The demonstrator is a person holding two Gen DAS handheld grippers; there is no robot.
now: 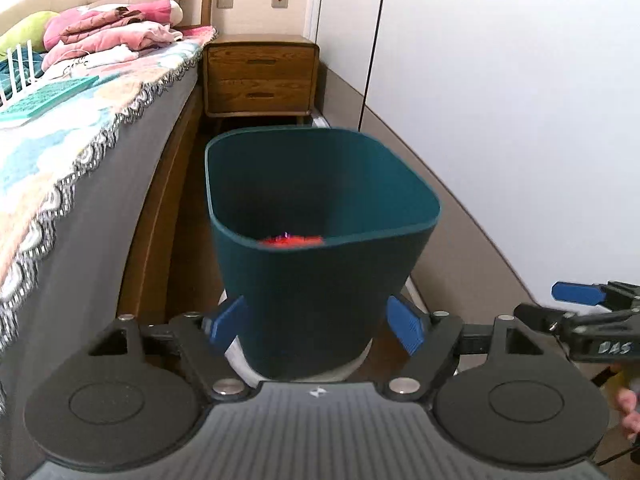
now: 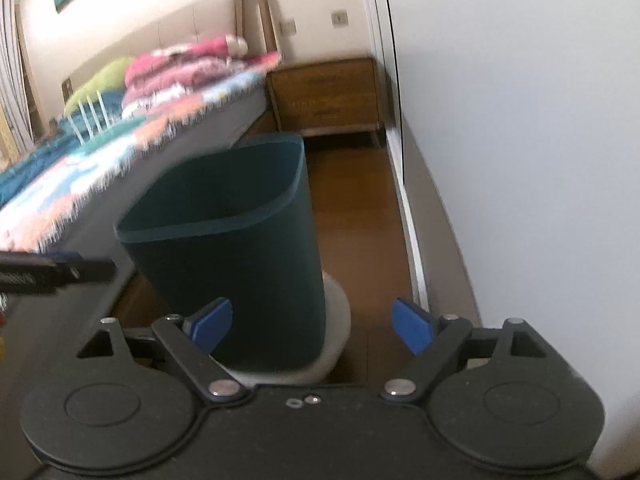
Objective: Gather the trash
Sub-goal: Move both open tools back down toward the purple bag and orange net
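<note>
The left gripper (image 1: 318, 326) and the right gripper (image 2: 312, 326) both stood wide apart, holding nothing. The bin (image 1: 320, 280) sat at twelve o'clock with red trash (image 1: 290, 241) inside.

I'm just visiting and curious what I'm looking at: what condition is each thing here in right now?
Trash bin: upright, lidless, something red inside.
Left gripper: jaws open, empty.
Right gripper: jaws open, empty.
Nightstand: both drawers shut.
Bed: covered with a patterned blanket, folded pink bedding piled on top.
</note>
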